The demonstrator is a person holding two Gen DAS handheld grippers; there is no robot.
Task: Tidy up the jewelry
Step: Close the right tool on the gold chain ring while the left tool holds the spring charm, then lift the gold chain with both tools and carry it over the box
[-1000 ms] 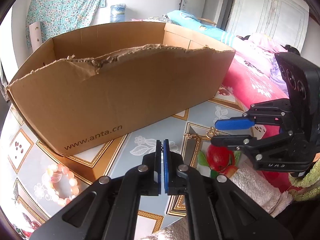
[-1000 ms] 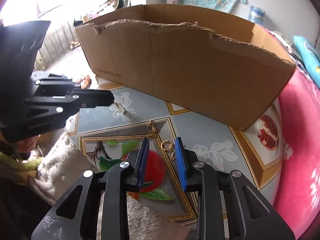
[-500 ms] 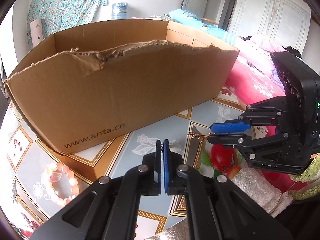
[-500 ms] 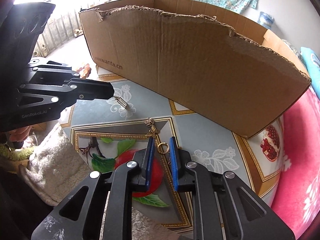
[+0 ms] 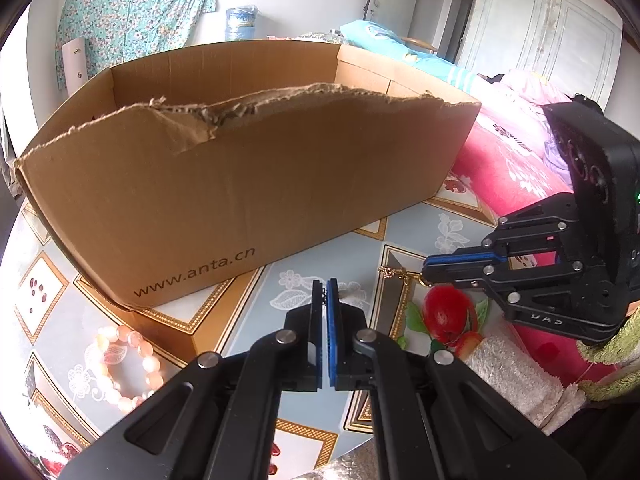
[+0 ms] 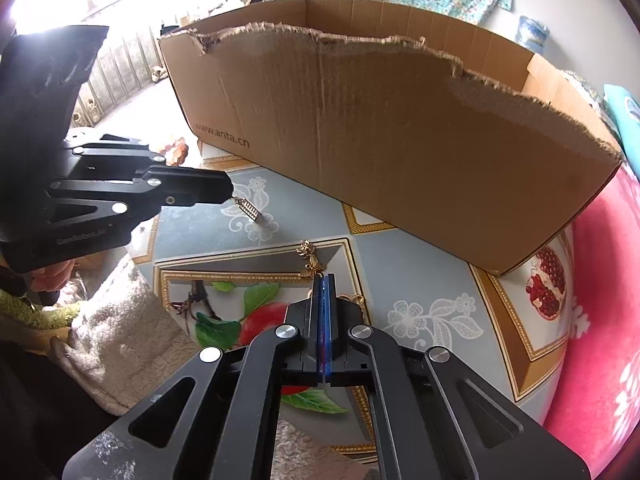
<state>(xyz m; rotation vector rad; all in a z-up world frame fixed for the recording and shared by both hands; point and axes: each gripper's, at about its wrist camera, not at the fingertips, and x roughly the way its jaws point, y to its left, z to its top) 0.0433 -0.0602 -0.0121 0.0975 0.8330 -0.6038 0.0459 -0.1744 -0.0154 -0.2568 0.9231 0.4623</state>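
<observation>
1. Left wrist view: the left gripper (image 5: 325, 285) is pinched tight on a small earring, barely visible; the pink bead bracelet (image 5: 127, 364) lies beside the cardboard box (image 5: 248, 184).
2. Right wrist view: the right gripper (image 6: 324, 280) is clamped on the gold butterfly earring (image 6: 311, 261), lying on the tablecloth (image 6: 420, 280); the left gripper (image 6: 228, 194) dangles a gold bar earring (image 6: 250, 210).

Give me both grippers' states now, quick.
Left gripper: shut on a small gold pendant.
Right gripper: shut on the gold butterfly chain.
</observation>
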